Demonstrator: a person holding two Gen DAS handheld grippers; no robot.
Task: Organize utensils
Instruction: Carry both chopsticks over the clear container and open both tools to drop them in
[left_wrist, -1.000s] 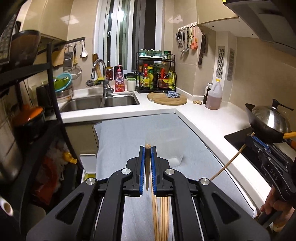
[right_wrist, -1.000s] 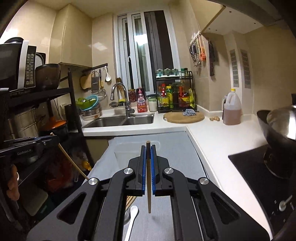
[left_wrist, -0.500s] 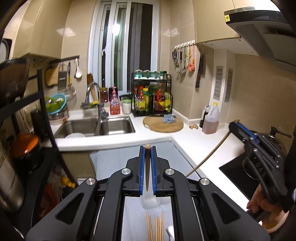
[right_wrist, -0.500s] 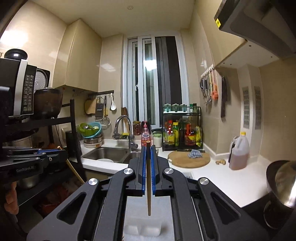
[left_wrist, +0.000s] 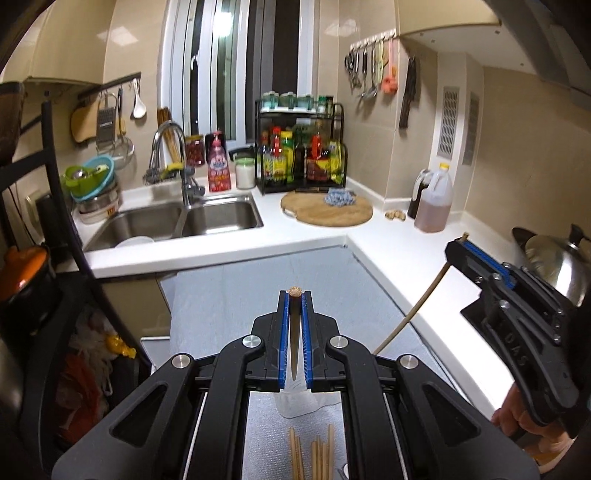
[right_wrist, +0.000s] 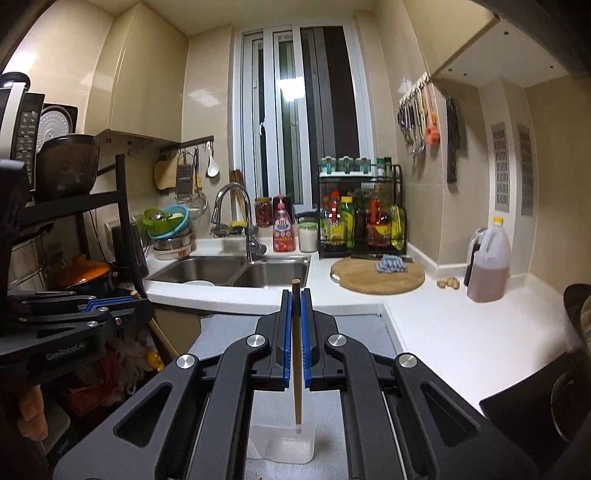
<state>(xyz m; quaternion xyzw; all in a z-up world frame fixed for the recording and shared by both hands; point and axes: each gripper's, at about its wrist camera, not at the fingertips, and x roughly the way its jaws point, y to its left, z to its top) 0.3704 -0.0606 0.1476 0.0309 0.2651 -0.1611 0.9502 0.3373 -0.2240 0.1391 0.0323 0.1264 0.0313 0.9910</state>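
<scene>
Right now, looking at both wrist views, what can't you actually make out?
- Left wrist view: the loose chopsticks run off the bottom edge, so no count.
- Left wrist view: the clear container is mostly hidden behind the left gripper.
- Right wrist view: whether the held chopstick tip touches the container floor; clear plastic blurs it.

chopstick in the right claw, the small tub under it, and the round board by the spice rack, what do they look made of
The chopstick looks like bamboo or wood: matte tan, square-cut top. The small tub appears to be translucent plastic, cloudy with the grey mat showing through. The round board looks like unvarnished wood, pale brown with faint grain and a dull surface.
</scene>
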